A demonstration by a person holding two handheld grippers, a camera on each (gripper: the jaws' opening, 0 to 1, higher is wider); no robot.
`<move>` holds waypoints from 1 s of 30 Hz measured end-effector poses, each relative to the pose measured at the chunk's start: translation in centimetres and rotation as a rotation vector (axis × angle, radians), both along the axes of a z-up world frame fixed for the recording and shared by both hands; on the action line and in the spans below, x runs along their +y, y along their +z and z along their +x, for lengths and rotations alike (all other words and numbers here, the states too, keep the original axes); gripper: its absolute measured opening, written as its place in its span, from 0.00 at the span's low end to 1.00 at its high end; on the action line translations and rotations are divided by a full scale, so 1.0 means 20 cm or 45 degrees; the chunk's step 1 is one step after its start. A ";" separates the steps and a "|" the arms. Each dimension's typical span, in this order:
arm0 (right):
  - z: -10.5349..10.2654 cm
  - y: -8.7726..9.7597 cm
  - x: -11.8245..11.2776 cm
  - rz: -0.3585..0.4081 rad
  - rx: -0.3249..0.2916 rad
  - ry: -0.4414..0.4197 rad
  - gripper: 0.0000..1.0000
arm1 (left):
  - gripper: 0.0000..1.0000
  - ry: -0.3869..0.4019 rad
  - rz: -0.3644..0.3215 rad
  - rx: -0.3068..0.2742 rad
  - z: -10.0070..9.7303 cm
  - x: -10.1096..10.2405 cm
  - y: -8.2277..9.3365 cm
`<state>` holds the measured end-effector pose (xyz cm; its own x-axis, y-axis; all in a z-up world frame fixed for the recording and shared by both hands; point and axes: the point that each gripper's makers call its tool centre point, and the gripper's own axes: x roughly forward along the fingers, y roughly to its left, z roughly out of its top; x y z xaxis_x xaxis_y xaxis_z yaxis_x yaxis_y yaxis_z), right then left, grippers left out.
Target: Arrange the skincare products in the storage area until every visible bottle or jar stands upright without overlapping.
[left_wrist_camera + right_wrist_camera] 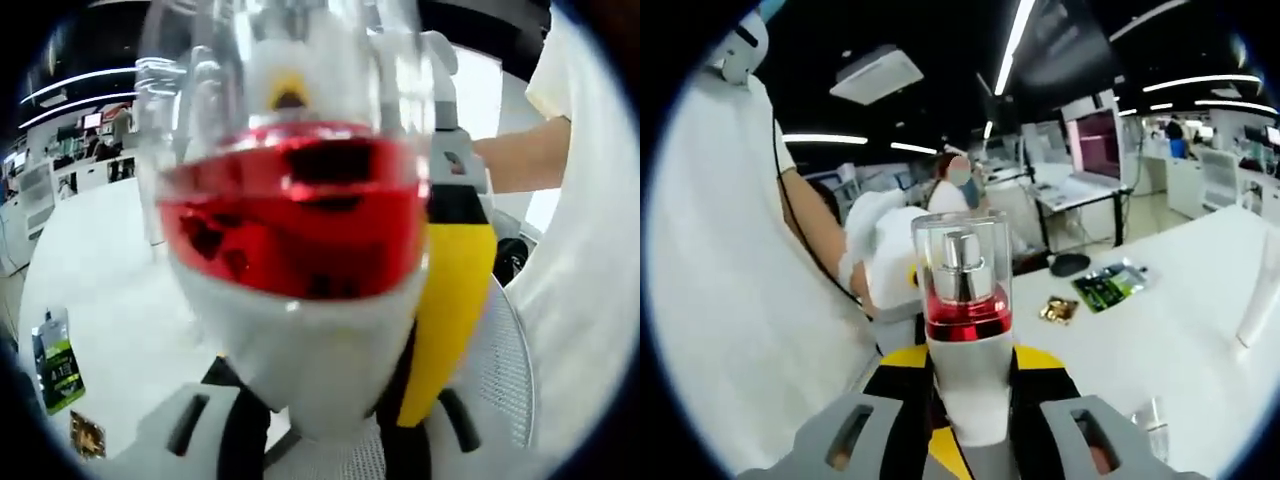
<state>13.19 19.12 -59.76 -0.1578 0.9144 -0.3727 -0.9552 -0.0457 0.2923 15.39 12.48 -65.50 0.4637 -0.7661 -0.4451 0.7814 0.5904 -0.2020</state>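
A pump bottle [965, 330] with a red band and clear cap stands upright, long axis vertical, clamped between both grippers' fingers [855, 435] above the white desk [1180, 320].

Left gripper [300, 440]: pale grey jaws, each with a dark slot; black inner faces.
Right gripper [975, 440]: grey jaws with oval slots; black and yellow panels between them.
Right gripper in the left gripper view [455, 260]: yellow body, black band above it, white upper part with a small dark marking.
Left gripper in the right gripper view [902, 262]: white housing; a spot of yellow at its lower edge.
Cable [800, 235]: thin, black, lying over the shirt.
Shirt [720, 300]: white, short-sleeved, plain.
Sleeve [548, 75]: white, short, loose hem.
Glove [862, 232]: white.
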 end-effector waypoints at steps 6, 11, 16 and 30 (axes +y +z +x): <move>0.01 -0.02 0.02 -0.030 -0.041 -0.082 0.25 | 0.37 0.049 0.064 -0.002 0.03 0.03 -0.04; 0.05 -0.03 0.04 -0.024 -0.041 -0.187 0.27 | 0.37 0.104 0.092 -0.012 0.06 0.07 -0.05; 0.07 -0.03 0.07 -0.032 -0.034 -0.275 0.28 | 0.37 0.183 0.097 0.018 0.08 0.10 -0.06; 0.18 -0.05 0.17 -0.091 -0.087 -0.525 0.34 | 0.33 0.378 0.082 0.059 0.16 0.20 -0.06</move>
